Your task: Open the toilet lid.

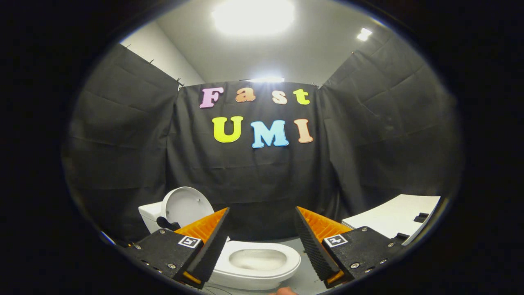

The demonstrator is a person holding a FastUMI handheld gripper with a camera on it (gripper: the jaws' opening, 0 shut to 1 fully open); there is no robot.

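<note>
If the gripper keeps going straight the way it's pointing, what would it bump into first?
Probably nothing soon. The open gripper points above the toilet bowl, whose lid already stands raised off to one side. Straight ahead seems to be the black cloth wall, though depth is hard to judge.

i see the white toilet [254,262] low between my spread fingers, its oval bowl open and bare. its round lid [186,206] stands raised, leaning back against the white tank [150,215] behind the left finger.

Black cloth walls [254,180], bright ceiling light [253,16], white tabletop [393,217] at right.
</note>
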